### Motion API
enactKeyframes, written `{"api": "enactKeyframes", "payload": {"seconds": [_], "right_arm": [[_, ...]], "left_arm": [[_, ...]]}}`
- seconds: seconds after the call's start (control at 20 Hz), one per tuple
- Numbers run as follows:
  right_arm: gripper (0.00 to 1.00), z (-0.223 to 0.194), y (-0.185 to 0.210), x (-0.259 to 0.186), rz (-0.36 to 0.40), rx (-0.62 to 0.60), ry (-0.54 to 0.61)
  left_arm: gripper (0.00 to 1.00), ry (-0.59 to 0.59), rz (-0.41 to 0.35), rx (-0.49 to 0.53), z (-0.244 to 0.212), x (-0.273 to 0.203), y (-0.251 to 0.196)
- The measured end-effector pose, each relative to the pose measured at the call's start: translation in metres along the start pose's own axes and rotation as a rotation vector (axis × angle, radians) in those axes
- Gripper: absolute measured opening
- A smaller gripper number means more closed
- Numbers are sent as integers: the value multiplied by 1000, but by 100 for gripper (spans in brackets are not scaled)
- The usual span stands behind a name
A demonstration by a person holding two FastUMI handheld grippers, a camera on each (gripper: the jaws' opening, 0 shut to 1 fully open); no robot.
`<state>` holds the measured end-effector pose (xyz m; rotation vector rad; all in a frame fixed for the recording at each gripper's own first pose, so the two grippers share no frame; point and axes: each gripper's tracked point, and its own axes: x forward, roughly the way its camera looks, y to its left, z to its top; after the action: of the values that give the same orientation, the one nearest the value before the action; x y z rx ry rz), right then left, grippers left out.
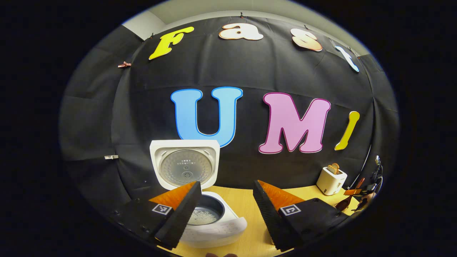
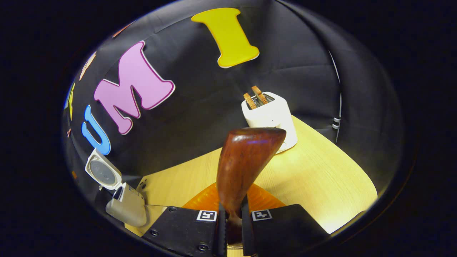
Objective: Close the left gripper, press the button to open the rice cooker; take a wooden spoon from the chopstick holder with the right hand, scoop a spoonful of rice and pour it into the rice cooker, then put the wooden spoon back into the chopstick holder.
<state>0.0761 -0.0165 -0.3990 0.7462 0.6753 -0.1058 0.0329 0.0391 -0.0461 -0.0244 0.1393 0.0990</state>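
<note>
Spoon first: wooden spoon (image 2: 246, 160) is clamped in the right gripper (image 2: 234, 223), both fingers squeezed onto its handle w/ the jaws nearly together around it. Bowl end sticks up and away from the camera, dark reddish-brown, glossy, hanging over the table (image 2: 321, 171). Can't tell if there's any rice in it from this angle, only the back of the bowl shows.

Rice cooker (image 1: 210, 221) sits at the left end of the table, lid (image 1: 185, 167) flipped up and standing open against the booth wall. Inner pot (image 1: 207, 210) has a small patch of white rice (image 1: 201, 216) at the bottom. In the right gripper view the cooker is well off to the lower left, lid up too.

Left gripper (image 1: 226, 210) has its fingers spread wide apart, nothing between them, held just in front of the cooker; its left finger overlaps the pot rim in the left gripper view.

Farther out: white toaster (image 2: 269, 116) w/ two slices of toast (image 2: 255, 96) poking out, near the back of the table, behind the spoon.
</note>
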Motion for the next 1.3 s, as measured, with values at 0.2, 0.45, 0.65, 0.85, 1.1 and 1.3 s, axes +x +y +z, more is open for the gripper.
{"api": "enactKeyframes", "payload": {"seconds": [0.2, 0.45, 0.65, 0.85, 1.1, 1.3], "right_arm": [[10, -18, -5, 10, -18, -43, 51], [33, -12, -15, 15, -48, -27, 31], [60, -10, -20, 3, -52, -24, 37], [84, 1, -26, -20, -65, 5, 7], [96, 8, -34, -66, -86, -12, -23], [97, 21, -24, -103, -69, -40, -70]], "left_arm": [[94, 5, 14, 3, 0, -3, 5], [94, 7, 15, 5, 0, -1, 2], [94, 2, -3, 0, 0, 4, -6], [94, -5, -27, -13, 1, 10, -14], [94, -32, -53, -34, 10, 19, -20], [94, -70, -43, -42, 30, 39, -9]]}}
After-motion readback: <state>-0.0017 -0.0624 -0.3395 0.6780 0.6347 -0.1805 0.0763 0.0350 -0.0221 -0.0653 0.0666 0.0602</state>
